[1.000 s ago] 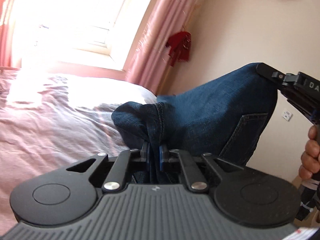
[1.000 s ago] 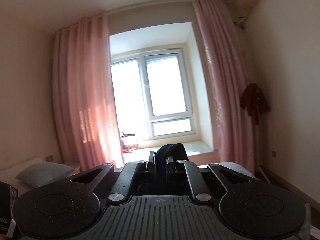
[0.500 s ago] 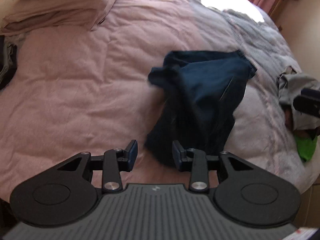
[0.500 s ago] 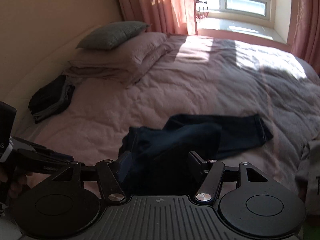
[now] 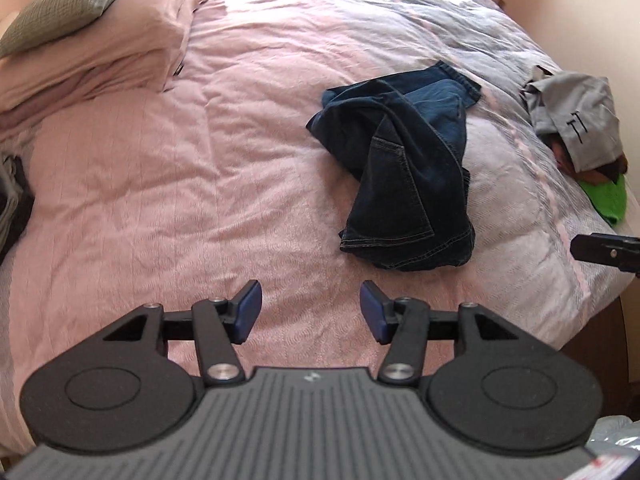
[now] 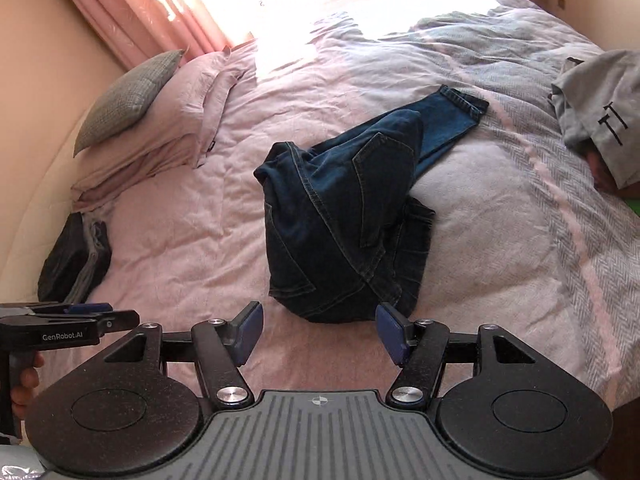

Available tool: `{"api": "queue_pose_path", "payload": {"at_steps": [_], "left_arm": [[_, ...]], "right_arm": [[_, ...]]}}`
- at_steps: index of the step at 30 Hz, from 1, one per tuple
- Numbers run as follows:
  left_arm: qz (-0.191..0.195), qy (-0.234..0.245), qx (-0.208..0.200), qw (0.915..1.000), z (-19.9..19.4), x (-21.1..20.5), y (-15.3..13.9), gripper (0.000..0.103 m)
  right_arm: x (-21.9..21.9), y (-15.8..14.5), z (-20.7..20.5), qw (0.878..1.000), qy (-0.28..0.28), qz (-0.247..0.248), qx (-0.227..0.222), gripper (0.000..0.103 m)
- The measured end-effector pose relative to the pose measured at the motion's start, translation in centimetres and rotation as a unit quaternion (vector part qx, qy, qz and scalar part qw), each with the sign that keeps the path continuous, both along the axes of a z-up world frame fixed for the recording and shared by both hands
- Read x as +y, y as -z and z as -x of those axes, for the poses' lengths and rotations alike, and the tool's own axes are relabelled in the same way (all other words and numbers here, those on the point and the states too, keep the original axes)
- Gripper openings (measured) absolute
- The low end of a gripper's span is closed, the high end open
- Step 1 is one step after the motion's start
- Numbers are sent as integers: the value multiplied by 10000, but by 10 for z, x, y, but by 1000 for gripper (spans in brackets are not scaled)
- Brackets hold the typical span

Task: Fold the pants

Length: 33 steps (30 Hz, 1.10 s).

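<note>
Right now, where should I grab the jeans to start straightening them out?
Probably the jeans at the near bunched edge, approached from your side. That end lies closest to the open right tool, while one leg cuff trails away toward the window.

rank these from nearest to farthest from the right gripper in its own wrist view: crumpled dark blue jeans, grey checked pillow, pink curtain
1. Crumpled dark blue jeans: on the bed just ahead of the open right gripper.
2. Grey checked pillow: far left, at the headboard.
3. Pink curtain: beyond the pillow, by the window.
</note>
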<state>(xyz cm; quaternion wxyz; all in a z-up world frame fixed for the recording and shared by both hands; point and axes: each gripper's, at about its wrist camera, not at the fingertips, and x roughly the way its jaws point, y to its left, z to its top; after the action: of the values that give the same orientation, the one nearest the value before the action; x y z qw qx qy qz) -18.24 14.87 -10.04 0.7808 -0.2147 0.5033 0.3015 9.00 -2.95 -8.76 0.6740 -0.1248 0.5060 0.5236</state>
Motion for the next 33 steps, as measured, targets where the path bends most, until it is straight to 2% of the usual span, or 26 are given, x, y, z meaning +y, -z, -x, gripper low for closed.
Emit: {"api": "queue_pose_path", "payload": {"at_steps": [6,11,15,21,28,33], "left_arm": [[-45,257,-134,9996,8,-4,-3,51],[-41,199,-223,9995,16,-1,-1,51],[-69,130,-118,9998,16,9,2,51],[-146,35,39,9999,5,20,4,52],[-185,-143,131,9996,-17,27,5,54],[-249,-432,177,9986,-27,42,10,57]], "right_arm": [[-12,0,28,9998,85,2,-200,59],[-17,4,32,9993,140,51,-337,59],[-23,8,20,9984,424,109,-349,59],[-23,18,1,9981,492,231,-286,59],[-10,36,-33,9981,472,391,-11,59],[-9,61,-70,9957,759,426,310,59]]}}
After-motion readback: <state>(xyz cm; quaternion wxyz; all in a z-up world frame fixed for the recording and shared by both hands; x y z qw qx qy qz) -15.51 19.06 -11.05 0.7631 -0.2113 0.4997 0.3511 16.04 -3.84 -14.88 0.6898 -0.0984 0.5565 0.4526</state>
